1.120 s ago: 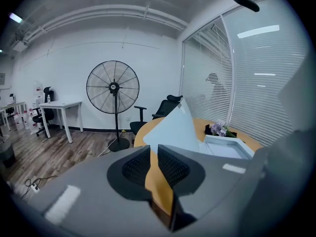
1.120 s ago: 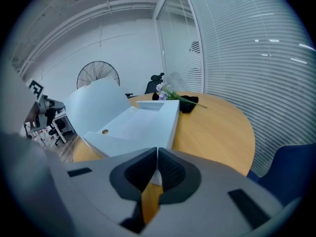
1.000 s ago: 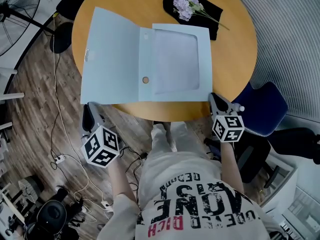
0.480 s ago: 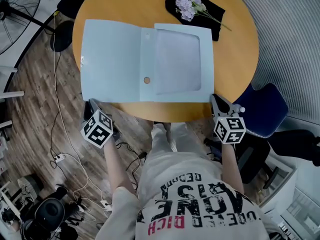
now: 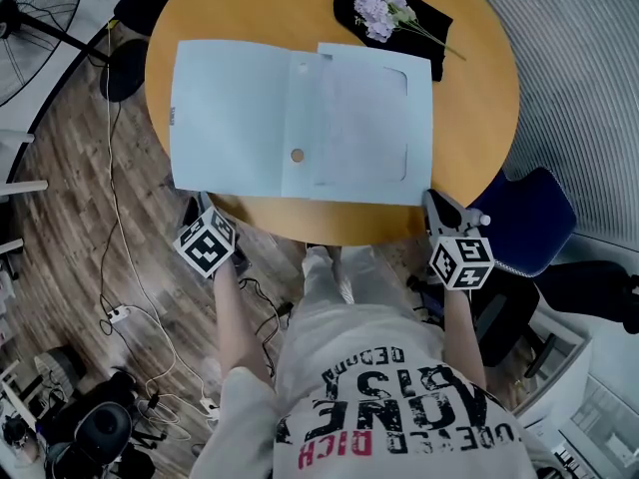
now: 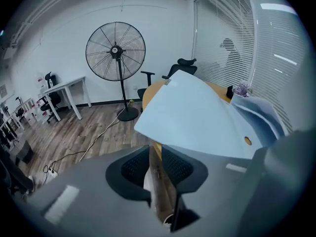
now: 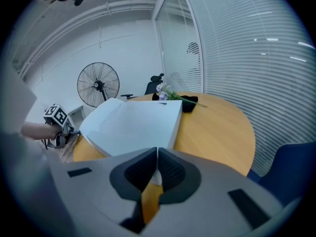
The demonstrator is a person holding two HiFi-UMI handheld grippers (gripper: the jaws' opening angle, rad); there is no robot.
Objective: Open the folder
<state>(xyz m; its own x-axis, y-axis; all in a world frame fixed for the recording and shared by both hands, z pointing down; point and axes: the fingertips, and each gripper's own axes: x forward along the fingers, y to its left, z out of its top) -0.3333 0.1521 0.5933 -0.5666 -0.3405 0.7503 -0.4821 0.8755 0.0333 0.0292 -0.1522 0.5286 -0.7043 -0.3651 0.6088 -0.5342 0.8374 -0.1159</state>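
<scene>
Since the folder [image 5: 300,118] lies open on the counter [image 5: 469,98], opening looks done: left claw [image 5: 193,211] just spreading, empty; right claw [image 5: 433,200] pressed together; next, withdraw.

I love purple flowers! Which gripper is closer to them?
Right. The right gripper is at the table's near edge, below the flowers; the left gripper is farther, off the near-left edge.

Round wooden table [image 5: 469,118] up top, with pale purple flowers [image 5: 379,8] lying across a black cloth [image 5: 424,30] at its far edge. A blue upholstered chair [image 5: 529,218] sits just right. A white power strip [image 5: 118,315] lies on the wood-plank floor [image 5: 60,228], and a black pedestal fan [image 6: 115,51] stands beyond.
</scene>
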